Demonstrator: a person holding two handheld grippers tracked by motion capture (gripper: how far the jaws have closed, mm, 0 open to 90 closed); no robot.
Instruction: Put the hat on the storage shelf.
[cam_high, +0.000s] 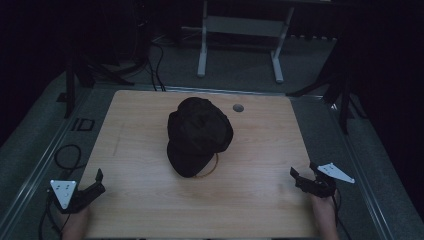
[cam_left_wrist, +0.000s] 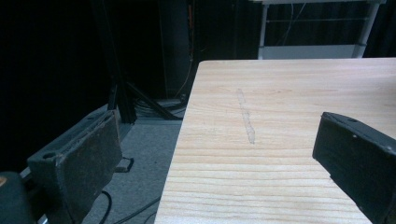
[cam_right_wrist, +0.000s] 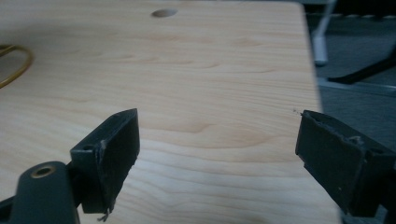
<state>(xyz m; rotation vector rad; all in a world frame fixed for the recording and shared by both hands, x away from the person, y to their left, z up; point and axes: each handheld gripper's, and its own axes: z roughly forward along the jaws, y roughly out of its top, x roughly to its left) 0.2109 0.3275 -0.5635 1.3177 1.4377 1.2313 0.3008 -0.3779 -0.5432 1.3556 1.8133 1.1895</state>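
Note:
A black fabric cap (cam_high: 199, 134) lies bunched in the middle of the wooden table (cam_high: 260, 200). A thin gold ring (cam_high: 214, 169) peeks out from under the cap's near right edge, and part of the gold ring (cam_right_wrist: 29, 58) also shows at the left of the right gripper view. My left gripper (cam_high: 100, 182) rests at the table's near left edge, open with nothing between its jaws (cam_left_wrist: 219, 123). At the near right edge, my right gripper (cam_high: 303, 171) is open and empty too (cam_right_wrist: 219, 119). Both are well apart from the cap.
A round cable hole (cam_high: 238, 107) sits near the table's far right; the same hole (cam_right_wrist: 164, 12) shows in the right gripper view. A white frame stand (cam_high: 240, 30) is on the floor beyond the table. Cables (cam_high: 67, 155) and black stand legs (cam_high: 100, 75) lie at the left.

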